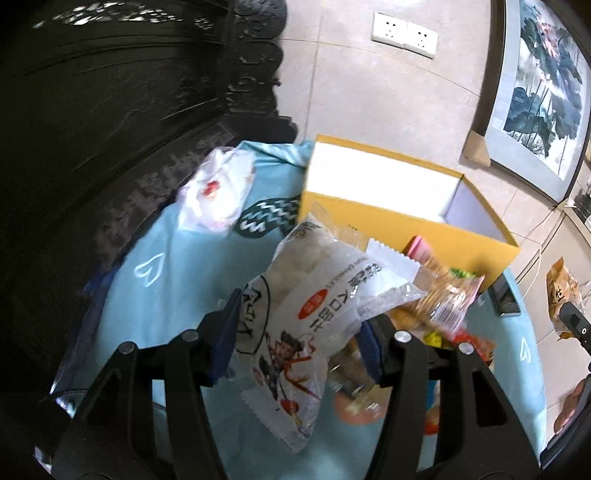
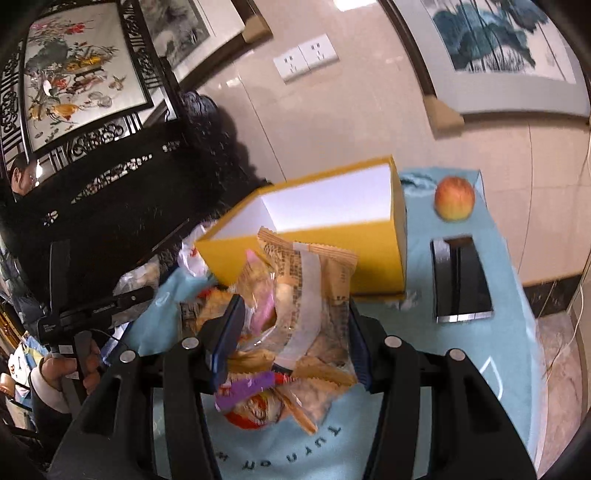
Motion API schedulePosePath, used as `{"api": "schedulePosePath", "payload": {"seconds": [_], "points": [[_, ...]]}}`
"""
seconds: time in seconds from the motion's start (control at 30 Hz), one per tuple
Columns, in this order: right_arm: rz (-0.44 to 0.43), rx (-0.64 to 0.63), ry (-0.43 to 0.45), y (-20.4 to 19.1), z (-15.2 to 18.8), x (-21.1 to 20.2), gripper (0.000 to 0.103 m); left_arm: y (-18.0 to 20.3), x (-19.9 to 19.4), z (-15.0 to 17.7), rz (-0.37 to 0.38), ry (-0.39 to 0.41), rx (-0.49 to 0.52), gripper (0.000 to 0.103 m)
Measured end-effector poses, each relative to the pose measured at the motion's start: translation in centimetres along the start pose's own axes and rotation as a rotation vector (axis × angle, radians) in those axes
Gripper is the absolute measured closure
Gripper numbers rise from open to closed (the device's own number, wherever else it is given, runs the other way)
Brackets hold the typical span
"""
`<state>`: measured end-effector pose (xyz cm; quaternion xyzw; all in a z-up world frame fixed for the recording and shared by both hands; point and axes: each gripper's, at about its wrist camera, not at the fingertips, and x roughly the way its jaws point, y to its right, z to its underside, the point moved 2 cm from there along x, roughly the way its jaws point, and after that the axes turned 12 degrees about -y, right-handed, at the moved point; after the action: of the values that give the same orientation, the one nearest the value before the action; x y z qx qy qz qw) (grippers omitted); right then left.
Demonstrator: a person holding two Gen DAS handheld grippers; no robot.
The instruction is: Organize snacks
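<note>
— Yellow cardboard box [image 1: 402, 218] stands open behind the snack pile; which step?
— Carrying. Left gripper [image 1: 295, 332] pinches the white printed snack bag [image 1: 314, 295]; right gripper [image 2: 291, 332] pinches the tan crinkled cracker packet [image 2: 314, 288] (both lifted, I think). Next: move over the box, then release.

We read this as a home living room. Carved dark wood screen [image 2: 92, 147] at 10 o'clock, framed lotus painting [image 1: 535, 85] at 2, wall sockets [image 1: 404, 35] at 12.

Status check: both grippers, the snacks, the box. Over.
Left gripper shut on white snack bag. Right gripper shut on tan snack packet. Yellow box open, apparently empty. Loose snacks piled before it.
</note>
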<state>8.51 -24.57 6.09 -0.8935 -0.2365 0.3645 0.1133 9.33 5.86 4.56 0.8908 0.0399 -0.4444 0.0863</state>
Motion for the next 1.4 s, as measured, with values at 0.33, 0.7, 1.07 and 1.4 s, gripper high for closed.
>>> {"api": "schedulePosePath", "payload": {"seconds": [0.33,0.7,1.07,1.4], "points": [[0.062,-0.064,0.101,-0.7,-7.5,2.6,0.05,5.6,1.7,-9.8,0.122,0.053,0.007,0.045],[0.228,0.034,0.182,3.4,-11.1,9.4,0.029,9.0,8.2,-14.6,0.051,0.006,0.006,0.002],[0.156,0.007,0.212,1.6,-11.5,7.2,0.008,7.4,7.4,-10.9,0.058,-0.014,0.02,0.002],[0.106,-0.059,0.157,-2.4,-10.4,5.3,0.001,2.5,4.8,-4.6,-0.04,-0.096,0.026,0.002]]}}
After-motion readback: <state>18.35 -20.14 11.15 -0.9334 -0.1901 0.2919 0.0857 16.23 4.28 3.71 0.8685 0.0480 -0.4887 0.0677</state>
